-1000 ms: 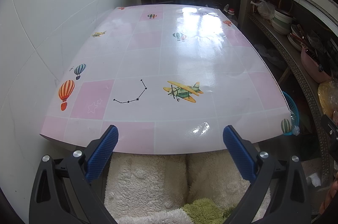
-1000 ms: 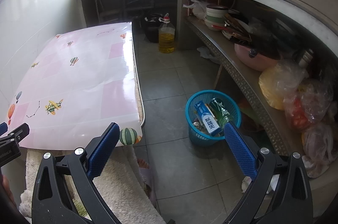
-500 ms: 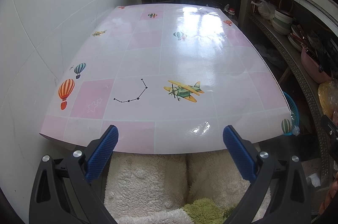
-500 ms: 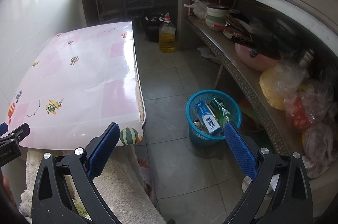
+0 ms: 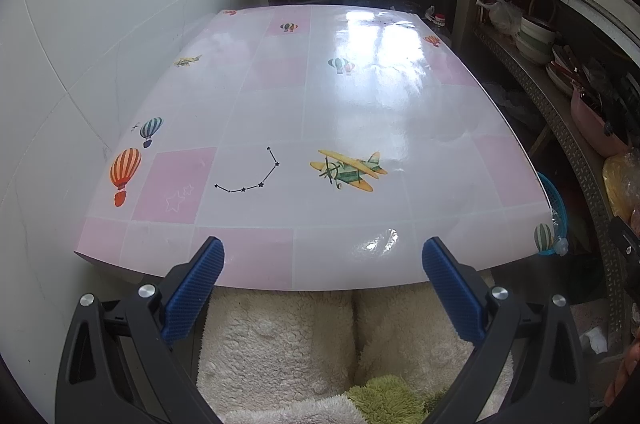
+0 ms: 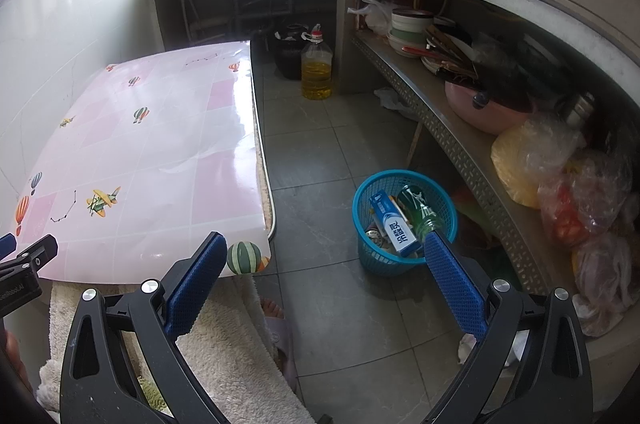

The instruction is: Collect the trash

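A blue plastic waste basket [image 6: 370,244] stands on the tiled floor to the right of the low table. It holds a blue-and-white carton [image 6: 394,224], a green bottle [image 6: 420,210] and smaller items. My right gripper [image 6: 322,264] is open and empty, held above the floor between the table corner and the basket. My left gripper [image 5: 322,270] is open and empty at the near edge of the table [image 5: 320,112], which has a pink-and-white cloth with balloons and planes. The basket's rim [image 5: 554,198] shows past the table's right edge.
A metal shelf [image 6: 452,140] on the right carries bowls, a pink pot and plastic bags. An oil bottle [image 6: 316,72] and a dark pot stand on the floor at the back. A fluffy cream cushion [image 5: 340,340] lies below the table's near edge. White tiled wall on the left.
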### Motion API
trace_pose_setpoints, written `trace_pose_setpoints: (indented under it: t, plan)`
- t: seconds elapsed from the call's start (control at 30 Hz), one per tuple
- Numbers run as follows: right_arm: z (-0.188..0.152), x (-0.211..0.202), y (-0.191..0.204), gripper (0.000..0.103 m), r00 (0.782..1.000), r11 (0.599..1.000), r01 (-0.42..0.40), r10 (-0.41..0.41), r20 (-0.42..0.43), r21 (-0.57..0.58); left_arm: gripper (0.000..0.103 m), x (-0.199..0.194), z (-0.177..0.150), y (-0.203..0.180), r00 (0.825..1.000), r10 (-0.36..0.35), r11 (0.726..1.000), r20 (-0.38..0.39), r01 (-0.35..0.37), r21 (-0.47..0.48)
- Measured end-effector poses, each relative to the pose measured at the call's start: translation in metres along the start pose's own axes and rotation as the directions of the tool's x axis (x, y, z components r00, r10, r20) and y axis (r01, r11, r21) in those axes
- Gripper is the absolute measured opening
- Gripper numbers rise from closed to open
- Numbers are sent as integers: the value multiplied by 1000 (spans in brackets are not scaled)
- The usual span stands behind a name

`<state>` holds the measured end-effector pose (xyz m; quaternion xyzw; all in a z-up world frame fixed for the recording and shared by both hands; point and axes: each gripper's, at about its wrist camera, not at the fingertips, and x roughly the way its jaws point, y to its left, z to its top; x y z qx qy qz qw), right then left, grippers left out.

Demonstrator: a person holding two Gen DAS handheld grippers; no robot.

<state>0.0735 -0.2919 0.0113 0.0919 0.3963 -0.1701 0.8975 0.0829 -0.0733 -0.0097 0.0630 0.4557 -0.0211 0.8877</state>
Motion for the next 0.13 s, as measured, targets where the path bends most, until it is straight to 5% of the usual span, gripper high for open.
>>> trace_pose_setpoints:
  t: [0.13]
  plan:
    - [-1, 0, 0, 95, 1000, 1000, -1, 1, 0, 0, 97, 0, -1, -1, 1000, 1, 1000, 1, -1, 4]
